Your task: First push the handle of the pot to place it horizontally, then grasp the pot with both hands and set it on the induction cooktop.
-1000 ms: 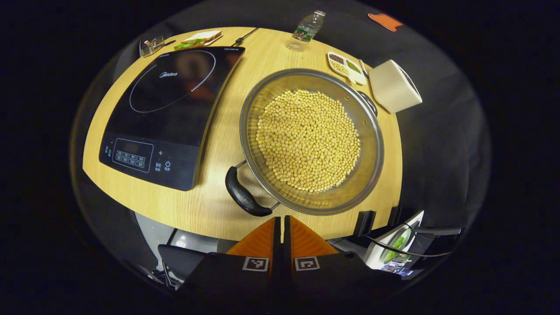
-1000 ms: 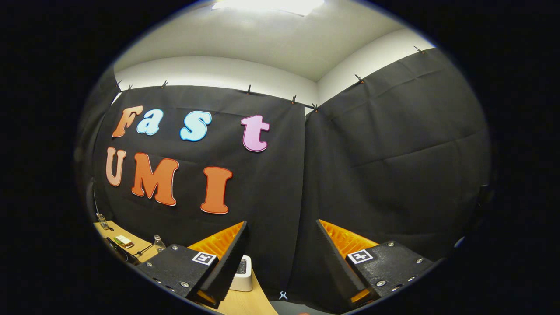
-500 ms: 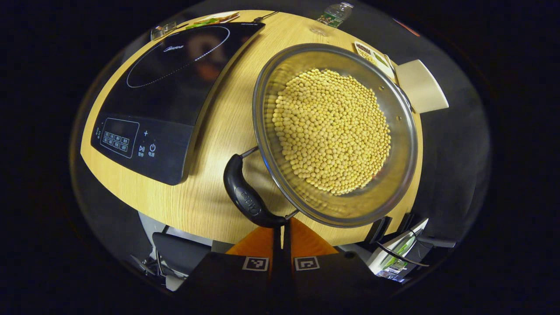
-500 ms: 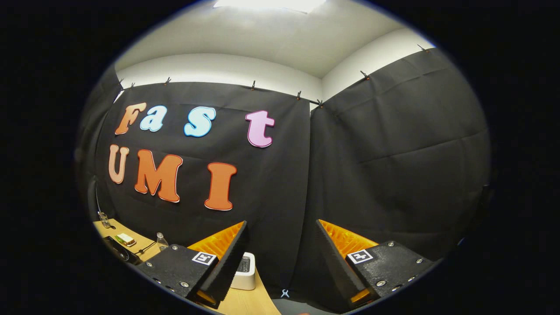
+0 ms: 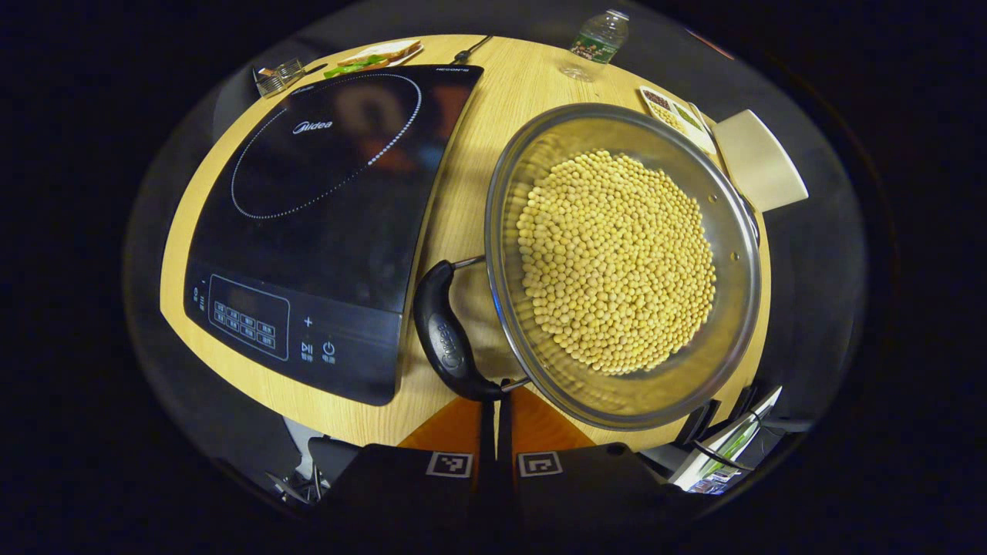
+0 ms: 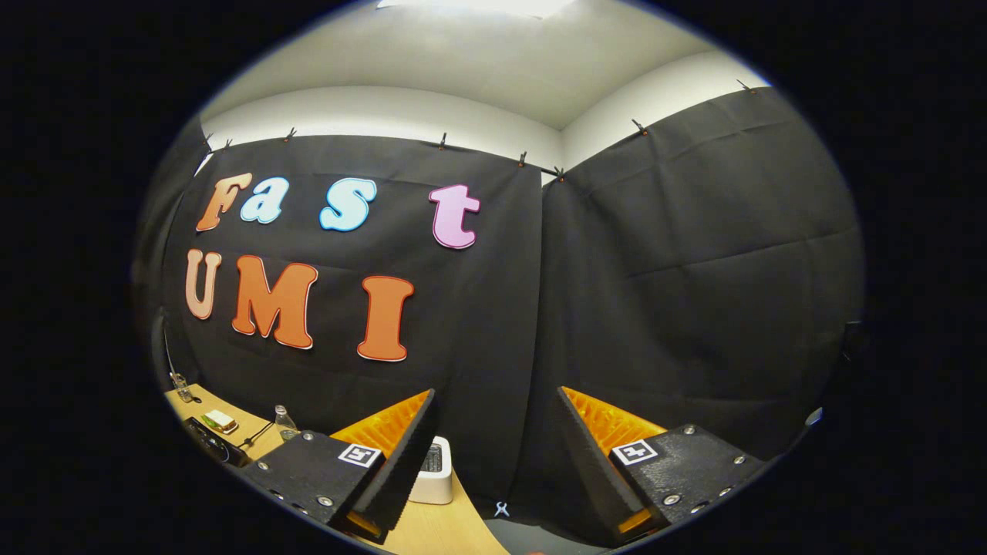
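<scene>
In the left gripper view, the left tool point(image 5: 495, 402) sits at the bottom edge with its two fingers pressed together, nothing between them. Their tips meet the near end of the pot's black handle point(image 5: 445, 333), which curves along the pot's left side, just beside the cooktop's right edge. The pot point(image 5: 732, 254) is a wide, shallow steel pan standing on the right half of the round wooden desk point(image 5: 463, 193), and its bowl holds a heap of yellow beans point(image 5: 617, 262). A second, smaller handle peeks past the rim on the far right side. The black induction cooktop point(image 5: 324, 223) lies on the left half of the desk, with its ring marking toward the far end and its control panel toward the near edge; the pot stands beside it, not on it. Behind the cooktop are a small wire object point(image 5: 276, 75) and a sandwich point(image 5: 372, 57). A plastic bottle point(image 5: 595, 46) stands at the far edge, and a divided dish point(image 5: 678, 117) and a pale box point(image 5: 759, 160) lie to the right behind the pot.

In the right gripper view, the right tool point(image 6: 496, 443) is held up, facing the black cloth wall, its fingers spread wide apart and holding nothing. Low on the left, a corner of the desk shows the bottle, the cooktop's edge and the pale box.
</scene>
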Tool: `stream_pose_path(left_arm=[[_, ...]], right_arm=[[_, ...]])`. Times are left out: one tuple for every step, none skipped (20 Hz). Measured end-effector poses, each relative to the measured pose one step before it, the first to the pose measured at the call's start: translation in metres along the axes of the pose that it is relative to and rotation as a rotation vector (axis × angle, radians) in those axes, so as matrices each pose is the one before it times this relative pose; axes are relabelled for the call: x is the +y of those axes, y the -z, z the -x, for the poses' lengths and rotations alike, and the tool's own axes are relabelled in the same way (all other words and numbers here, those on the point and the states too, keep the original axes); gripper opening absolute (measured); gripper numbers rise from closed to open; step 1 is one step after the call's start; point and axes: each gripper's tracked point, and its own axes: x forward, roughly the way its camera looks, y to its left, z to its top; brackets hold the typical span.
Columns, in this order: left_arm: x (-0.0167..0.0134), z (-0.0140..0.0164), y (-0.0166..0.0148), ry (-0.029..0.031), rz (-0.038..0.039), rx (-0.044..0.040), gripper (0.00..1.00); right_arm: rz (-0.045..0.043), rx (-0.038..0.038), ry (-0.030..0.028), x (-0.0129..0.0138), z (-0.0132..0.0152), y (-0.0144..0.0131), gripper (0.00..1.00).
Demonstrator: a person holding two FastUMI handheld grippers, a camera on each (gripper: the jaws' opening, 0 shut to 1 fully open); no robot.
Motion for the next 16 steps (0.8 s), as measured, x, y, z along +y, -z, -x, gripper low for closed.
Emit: stream_pose_path(left_arm=[[0.00351, -0.00126, -0.00721, -0.00273, -0.01352, -0.01080, 0.08], [0.00369, -0.00089, -0.00868, -0.00759, -0.01900, -0.01244, 0.08], [0.00416, -0.00265, -0.00658, -0.00668, -0.02243, -0.01200, 0.08], [0.00211, 0.00132, -0.00612, -0.00561, -0.02250, -0.01048, 0.08], [0.00040, 0.00189, -0.00507, -0.00568, -0.02647, -0.00966, 0.08], [0.00098, 0.00094, -0.00550, -0.00705, -0.02630, -0.00878, 0.08], [0.00122, 0.00114, -0.00697, -0.00545, -0.02656, -0.00828, 0.08], [0.00152, -0.00466, -0.00756, -0.00407, -0.02496, -0.00838, 0.08], [0.00140, -0.00262, -0.00470, -0.00067, -0.02090, -0.00908, 0.08], [0.00073, -0.00235, -0.00643, 0.00350, -0.01900, -0.01009, 0.08], [0.00010, -0.00308, -0.00557, 0.00524, -0.01871, -0.00622, 0.08], [-0.00161, -0.00164, -0.00258, 0.00573, -0.01956, -0.00776, 0.08], [-0.00112, -0.00230, -0.00320, 0.00548, -0.01976, -0.00756, 0.08], [-0.00097, -0.00088, -0.00475, 0.00595, -0.02080, -0.00856, 0.08], [-0.00006, -0.00026, -0.00272, 0.00482, -0.02306, -0.00949, 0.08], [0.00119, -0.00126, -0.00423, 0.00153, -0.02469, -0.00859, 0.08]], right_arm=[[-0.00511, 0.00936, 0.00648, 0.00010, 0.00087, 0.00252, 0.93], [-0.00424, 0.00712, 0.00401, 0.00196, 0.00044, 0.00144, 0.93], [-0.00118, 0.00685, 0.00284, 0.00258, 0.00086, 0.00126, 0.93], [0.00311, 0.00508, 0.00288, 0.00160, 0.00253, 0.00145, 0.93], [0.00687, 0.00169, 0.00778, -0.00016, 0.00207, 0.00035, 0.93], [0.00635, 0.00281, 0.00967, -0.00078, 0.00220, 0.00059, 0.93], [0.00521, 0.00776, 0.00959, -0.00074, 0.00234, 0.00170, 0.93], [0.00361, 0.00988, 0.00956, -0.00100, 0.00222, 0.00247, 0.93], [0.00342, 0.00968, 0.00904, -0.00064, 0.00274, 0.00197, 0.93], [0.00501, 0.00924, 0.01203, -0.00186, 0.00283, 0.00203, 0.93], [0.00602, 0.00836, 0.01278, -0.00205, 0.00318, 0.00216, 0.94], [0.00604, 0.00897, 0.01563, -0.00359, 0.00285, 0.00213, 0.94], [0.00448, 0.00946, 0.01468, -0.00320, 0.00268, 0.00284, 0.94], [0.00327, 0.01063, 0.01465, -0.00250, 0.00322, 0.00236, 0.94], [0.00185, 0.01025, 0.01357, -0.00208, 0.00136, 0.00168, 0.94], [0.00146, 0.00952, 0.01110, -0.00134, 0.00186, 0.00165, 0.93]])
